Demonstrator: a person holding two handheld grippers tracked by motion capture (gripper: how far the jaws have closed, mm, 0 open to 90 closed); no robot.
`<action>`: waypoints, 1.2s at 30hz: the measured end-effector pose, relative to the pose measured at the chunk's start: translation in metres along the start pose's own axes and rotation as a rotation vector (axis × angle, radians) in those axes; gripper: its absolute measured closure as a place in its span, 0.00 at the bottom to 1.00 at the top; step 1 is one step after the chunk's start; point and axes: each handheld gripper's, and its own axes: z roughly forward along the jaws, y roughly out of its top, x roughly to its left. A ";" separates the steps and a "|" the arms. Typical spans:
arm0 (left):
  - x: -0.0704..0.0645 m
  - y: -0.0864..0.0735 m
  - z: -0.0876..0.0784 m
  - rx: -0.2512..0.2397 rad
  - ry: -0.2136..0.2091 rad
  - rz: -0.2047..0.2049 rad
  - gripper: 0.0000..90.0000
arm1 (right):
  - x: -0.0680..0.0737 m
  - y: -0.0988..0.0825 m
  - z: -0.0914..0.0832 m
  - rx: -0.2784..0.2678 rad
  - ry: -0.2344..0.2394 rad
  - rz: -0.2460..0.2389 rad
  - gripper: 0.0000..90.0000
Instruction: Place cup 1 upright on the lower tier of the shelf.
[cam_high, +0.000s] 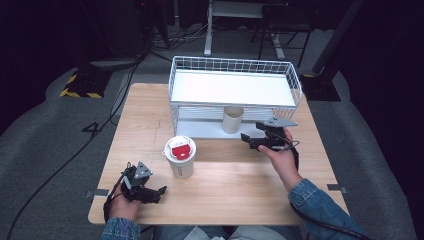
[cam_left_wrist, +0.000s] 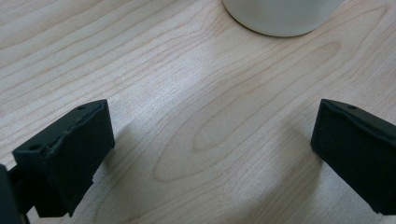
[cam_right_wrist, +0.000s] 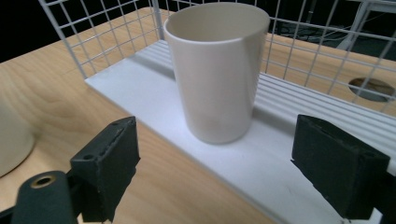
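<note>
1. Dark room with grey floor surrounds a light wooden table.
2. White wire shelf rack stands at the table's far edge; a beige cup sits upright on its lower shelf.
3. White lidded paper cup with a red label stands near the table's centre.
4. Right gripper, jaws spread wide and empty, points at the beige cup.
5. Left gripper rests near the front left corner, jaws released.

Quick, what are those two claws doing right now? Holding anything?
Left claw: open, holding nothing, over bare table.
Right claw: open, holding nothing, facing the beige cup.
</note>
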 end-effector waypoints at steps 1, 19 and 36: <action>-0.001 0.000 0.000 0.002 0.004 -0.007 0.00 | -0.001 -0.001 -0.006 0.007 0.006 0.006 0.17; -0.014 0.006 0.006 -0.009 0.078 -0.105 0.00 | -0.012 -0.051 -0.104 0.092 0.018 -0.033 0.19; -0.013 0.005 0.006 -0.008 0.081 -0.104 0.00 | -0.017 -0.093 -0.122 0.171 -0.037 -0.054 0.19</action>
